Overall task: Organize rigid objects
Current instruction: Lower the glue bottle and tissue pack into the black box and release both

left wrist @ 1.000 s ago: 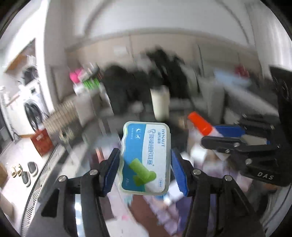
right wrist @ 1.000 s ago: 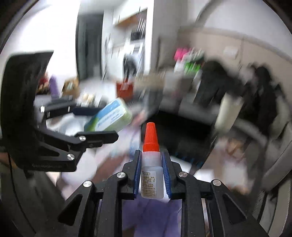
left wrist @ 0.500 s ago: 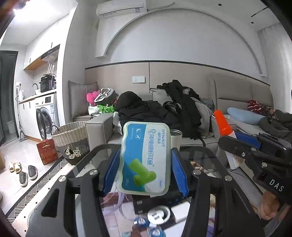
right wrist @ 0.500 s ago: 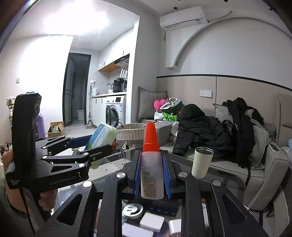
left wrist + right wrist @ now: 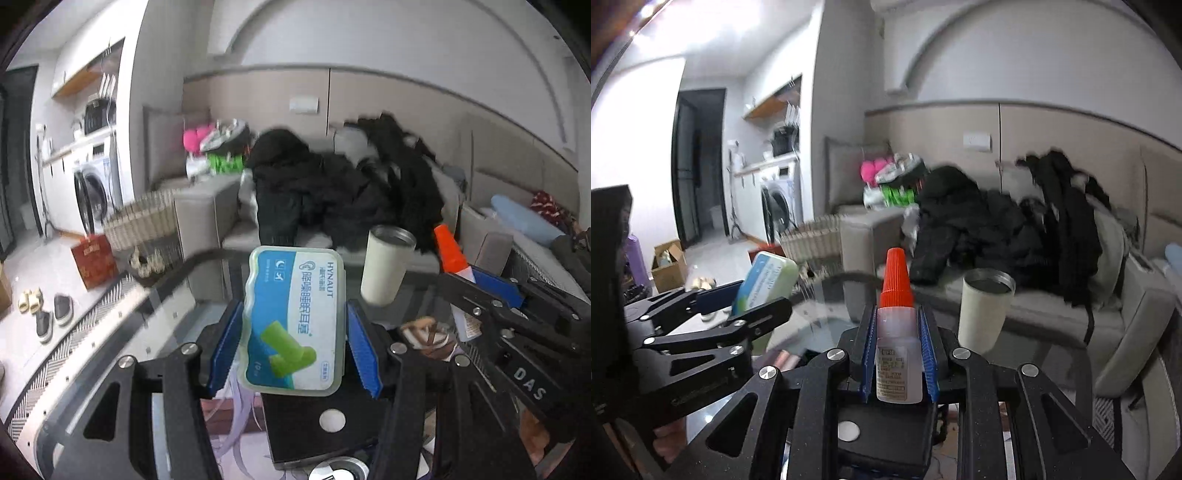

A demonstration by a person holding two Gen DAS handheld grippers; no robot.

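Left claw [image 5: 293, 341] grips a blue-and-white earplug case [image 5: 293, 325] upright between its blue pads, held above the glass table [image 5: 173, 314]. Right claw [image 5: 898, 350] is clamped on a small glue bottle [image 5: 897, 354] with an orange cap, upright. A cream tumbler [image 5: 984, 306] stands farther back on the table, right of both.
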